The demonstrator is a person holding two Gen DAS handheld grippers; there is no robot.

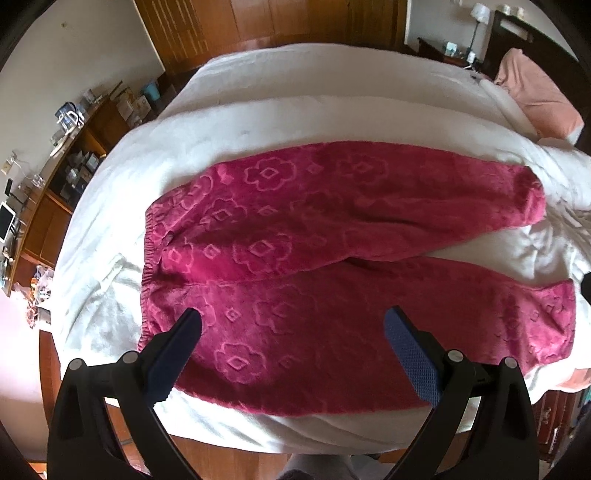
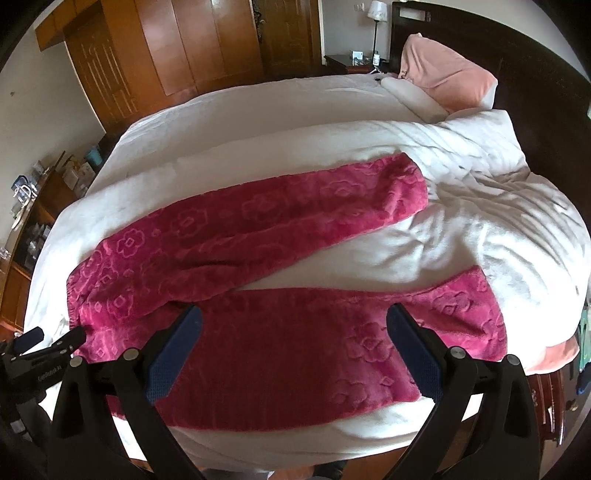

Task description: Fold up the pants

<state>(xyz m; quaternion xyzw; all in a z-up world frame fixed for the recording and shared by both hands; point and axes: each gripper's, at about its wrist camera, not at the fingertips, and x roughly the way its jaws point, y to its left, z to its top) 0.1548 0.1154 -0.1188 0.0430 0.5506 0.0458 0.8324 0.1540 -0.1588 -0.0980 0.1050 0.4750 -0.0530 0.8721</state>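
Magenta fleece pants (image 1: 295, 236) with embossed flowers lie flat on a white bed (image 1: 280, 110), waistband to the left, the two legs spread apart to the right. They also show in the right wrist view (image 2: 258, 236). My left gripper (image 1: 293, 321) is open and empty, hovering over the near leg close to the waistband. My right gripper (image 2: 295, 319) is open and empty, hovering over the middle of the near leg. The left gripper (image 2: 55, 339) also shows at the left edge of the right wrist view, by the waistband.
A pink pillow (image 2: 447, 74) and a rumpled white duvet (image 2: 480, 177) lie at the bed's right end. A wooden wardrobe (image 2: 177, 44) stands behind the bed. A cluttered wooden desk (image 1: 55, 166) runs along the left. A nightstand with a lamp (image 2: 376, 14) stands at the far right.
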